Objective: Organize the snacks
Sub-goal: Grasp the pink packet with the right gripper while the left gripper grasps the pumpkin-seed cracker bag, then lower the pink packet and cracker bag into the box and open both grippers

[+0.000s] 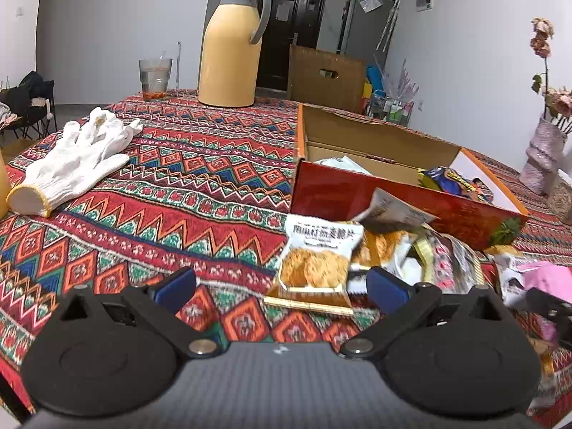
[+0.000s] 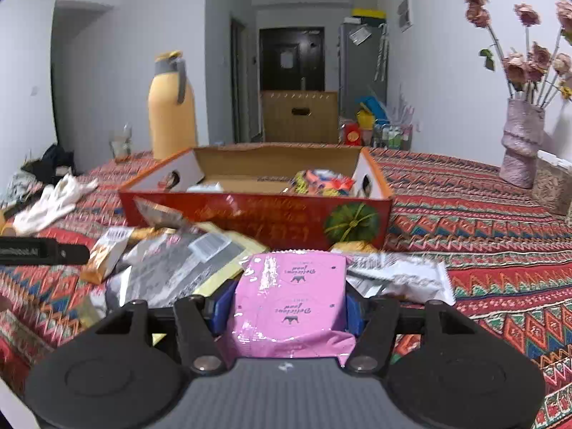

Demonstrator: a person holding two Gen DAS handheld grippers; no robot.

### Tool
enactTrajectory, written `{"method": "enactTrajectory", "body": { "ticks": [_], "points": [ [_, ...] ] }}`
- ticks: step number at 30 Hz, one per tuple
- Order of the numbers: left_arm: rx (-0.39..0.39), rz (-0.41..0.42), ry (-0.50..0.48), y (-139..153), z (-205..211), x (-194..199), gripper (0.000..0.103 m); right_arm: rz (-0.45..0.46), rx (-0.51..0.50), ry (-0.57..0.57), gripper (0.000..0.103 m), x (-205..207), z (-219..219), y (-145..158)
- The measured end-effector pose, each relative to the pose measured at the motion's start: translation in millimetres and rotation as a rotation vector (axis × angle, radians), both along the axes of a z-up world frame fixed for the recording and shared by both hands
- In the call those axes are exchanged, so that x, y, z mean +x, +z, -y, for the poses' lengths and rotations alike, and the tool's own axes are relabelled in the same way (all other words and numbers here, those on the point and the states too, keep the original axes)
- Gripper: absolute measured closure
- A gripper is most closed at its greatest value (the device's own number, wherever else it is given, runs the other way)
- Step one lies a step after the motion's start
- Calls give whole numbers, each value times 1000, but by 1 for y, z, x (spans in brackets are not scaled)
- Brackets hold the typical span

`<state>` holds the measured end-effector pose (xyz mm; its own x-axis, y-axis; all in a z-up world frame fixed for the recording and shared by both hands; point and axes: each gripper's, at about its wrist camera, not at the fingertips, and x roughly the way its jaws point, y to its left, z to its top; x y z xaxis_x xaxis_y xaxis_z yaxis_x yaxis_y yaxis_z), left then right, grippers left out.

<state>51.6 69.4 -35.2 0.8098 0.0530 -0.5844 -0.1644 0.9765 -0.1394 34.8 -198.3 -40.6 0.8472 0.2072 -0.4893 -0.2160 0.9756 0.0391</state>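
Note:
A red cardboard box (image 1: 393, 196) (image 2: 257, 214) stands open on the patterned table with a few snack packets inside. A pile of snack packets lies in front of it, among them a white oat-crisp packet (image 1: 318, 254). My left gripper (image 1: 282, 286) is open and empty, low over the cloth, left of the pile. My right gripper (image 2: 286, 307) is shut on a pink snack packet (image 2: 291, 296), held over the pile in front of the box. The pink packet also shows at the right edge of the left wrist view (image 1: 543, 279).
A yellow thermos jug (image 1: 232, 46) (image 2: 171, 107) and a glass (image 1: 155, 78) stand at the far side. White gloves (image 1: 78, 161) (image 2: 53, 200) lie at the left. A vase of flowers (image 2: 522, 143) and a container (image 2: 552, 186) stand at the right.

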Motion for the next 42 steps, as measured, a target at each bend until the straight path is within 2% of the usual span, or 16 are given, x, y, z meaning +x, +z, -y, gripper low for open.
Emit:
{"method": "enactTrajectory", "body": {
  "ticks": [12,14,17,22,25,35,42],
  "points": [
    [-7,-51,-41,-14,8,39,1,2,62,-82,43,15,26,-3],
    [-18,-51,-52,-16,8,40,7,-5,69,-89,43,17,29,-5],
    [-41,-58,-78,-18,7,42,20,-12,76,-93,43,20,32,-9],
    [-117,-64,-117,-21,0,45,49,-16,82,-98,43,20,34,-10],
    [-121,-62,-116,-21,0,44,56,-14,83,-102,43,19,36,-10],
    [-66,-20,-103,-8,5,32,58,6,92,-114,43,16,41,-5],
    [-27,38,-95,14,8,25,58,38,91,-119,43,18,43,5]
  ]
}}
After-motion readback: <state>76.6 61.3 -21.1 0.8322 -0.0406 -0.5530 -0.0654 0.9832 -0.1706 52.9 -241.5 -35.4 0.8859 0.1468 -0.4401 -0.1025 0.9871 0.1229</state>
